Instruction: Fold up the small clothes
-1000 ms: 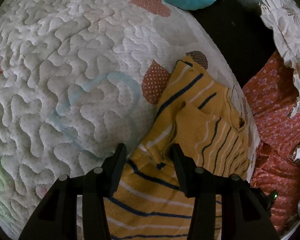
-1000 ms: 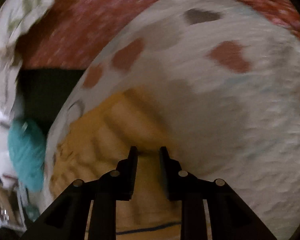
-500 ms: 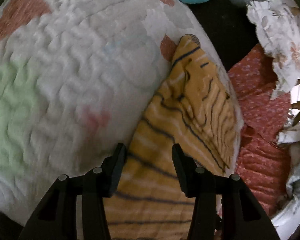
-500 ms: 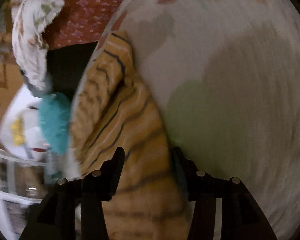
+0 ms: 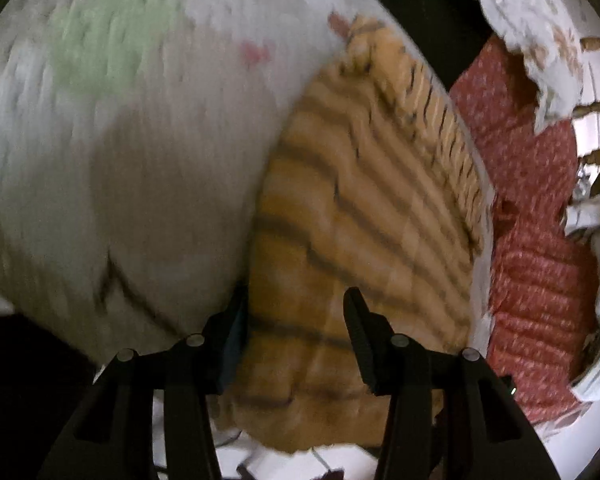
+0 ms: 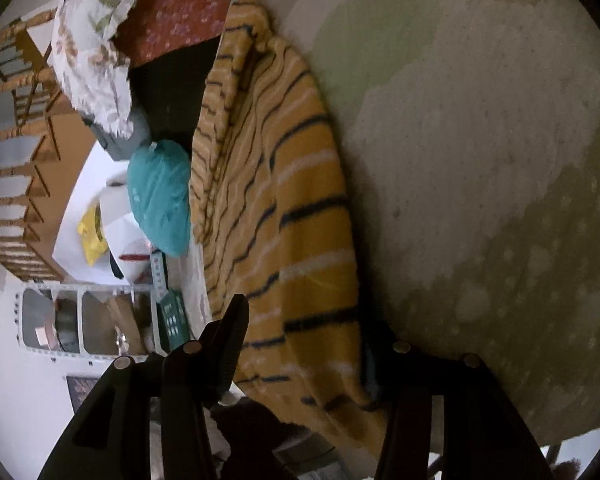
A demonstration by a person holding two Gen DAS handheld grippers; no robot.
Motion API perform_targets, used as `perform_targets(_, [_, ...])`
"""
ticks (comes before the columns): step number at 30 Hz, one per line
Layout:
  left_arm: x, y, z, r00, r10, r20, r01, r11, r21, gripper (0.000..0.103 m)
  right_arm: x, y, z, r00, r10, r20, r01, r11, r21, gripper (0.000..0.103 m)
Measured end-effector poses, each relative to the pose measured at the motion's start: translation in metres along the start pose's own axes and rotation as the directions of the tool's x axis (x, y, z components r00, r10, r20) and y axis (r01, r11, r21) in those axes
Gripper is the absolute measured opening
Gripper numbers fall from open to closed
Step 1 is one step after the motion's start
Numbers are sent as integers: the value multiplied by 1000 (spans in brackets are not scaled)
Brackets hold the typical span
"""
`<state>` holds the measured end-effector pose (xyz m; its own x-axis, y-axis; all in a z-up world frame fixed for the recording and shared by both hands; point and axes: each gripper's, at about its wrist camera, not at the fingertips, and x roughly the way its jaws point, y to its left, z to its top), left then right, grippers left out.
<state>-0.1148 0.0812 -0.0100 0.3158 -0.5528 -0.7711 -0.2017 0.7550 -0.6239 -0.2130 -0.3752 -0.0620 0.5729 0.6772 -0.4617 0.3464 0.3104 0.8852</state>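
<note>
A yellow knit garment with dark and white stripes (image 5: 360,208) lies folded along one edge of the white quilted surface (image 5: 140,140). It also shows in the right wrist view (image 6: 284,200). My left gripper (image 5: 296,316) is open, its fingers straddling the garment's near end. My right gripper (image 6: 304,328) is open too, wide across the garment's other end; its right finger is mostly hidden behind the cloth edge. Neither is closed on the cloth. The left view is motion-blurred.
A red floral cloth (image 5: 532,208) and a white floral piece (image 5: 528,28) lie beyond the quilt's edge. A teal garment (image 6: 160,196) sits beside the quilt. Wooden rails (image 6: 16,92), white shelving and floor clutter lie farther off.
Both grippers have drawn back to the garment's two opposite ends. The right gripper has opened from nearly shut. The garment now lies as a long folded strip.
</note>
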Motion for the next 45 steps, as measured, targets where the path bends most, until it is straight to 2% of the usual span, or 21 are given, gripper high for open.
perform_targets(3, [6, -5, -23, 999, 34, -41, -33, 999, 29, 48, 8, -4, -14, 999, 13, -49, -12, 1000, 20, 53])
perform_targets(8, [19, -8, -47, 992, 65, -108, -61, 997, 40, 54, 21, 0, -40, 990, -37, -134, 33, 999, -28, 54])
perform_targets(11, [24, -10, -54, 988, 82, -129, -75, 996, 54, 61, 35, 0, -59, 978, -104, -179, 93, 993, -71, 54])
perform_targets(14, [25, -11, -55, 985, 95, -141, -87, 994, 61, 60, 40, 11, -68, 969, -195, -151, 171, 972, -162, 51])
perform_targets(15, [25, -11, -56, 983, 111, -148, -103, 993, 63, 43, 41, 16, -69, 965, -225, -138, 197, 962, -190, 45])
perform_targets(16, [27, -12, -56, 981, 118, -156, -109, 992, 61, 13, 40, 21, -71, 958, -262, -117, 231, 946, -229, 24])
perform_targets(17, [28, -11, -56, 980, 99, -173, -93, 995, 42, 9, 39, 27, -72, 949, -299, -100, 263, 927, -269, 13])
perform_targets(18, [26, -8, -56, 982, 70, -175, -70, 998, 7, 9, 38, 31, -72, 946, -311, -89, 274, 917, -290, 13])
perform_targets(21, [9, -5, -58, 988, 13, -156, -23, 998, -57, 9, 25, 48, -74, 956, -283, -70, 247, 913, -324, 10])
perform_targets(25, [-13, -23, -69, 991, 16, -136, -18, 1000, -13, 9, -4, 62, -81, 965, -247, -85, 206, 919, -336, 9])
perform_targets(29, [-34, -36, -93, 989, -11, -149, 15, 1000, 27, 9, -36, 64, -92, 962, -246, -116, 194, 919, -344, 9])
perform_targets(33, [-43, -38, -138, 981, -2, -192, 18, 997, 80, 9, -60, 49, -113, 947, -260, -186, 188, 923, -335, 9])
perform_targets(36, [-41, -27, -153, 974, -15, -228, 24, 999, 38, 9, -70, 36, -123, 942, -270, -198, 192, 921, -340, 9])
perform_targets(39, [-48, -23, -141, 976, -71, -207, 68, 997, -20, 8, -74, 39, -114, 957, -234, -172, 169, 931, -324, 9])
perform_targets(42, [-50, -44, -118, 984, -76, -161, 80, 997, 19, 9, -67, 66, -94, 966, -220, -133, 154, 909, -388, 9])
perform_targets(45, [-49, -62, -81, 989, -103, -108, 106, 994, 21, 9, -49, 101, -61, 975, -208, -78, 154, 885, -439, 9])
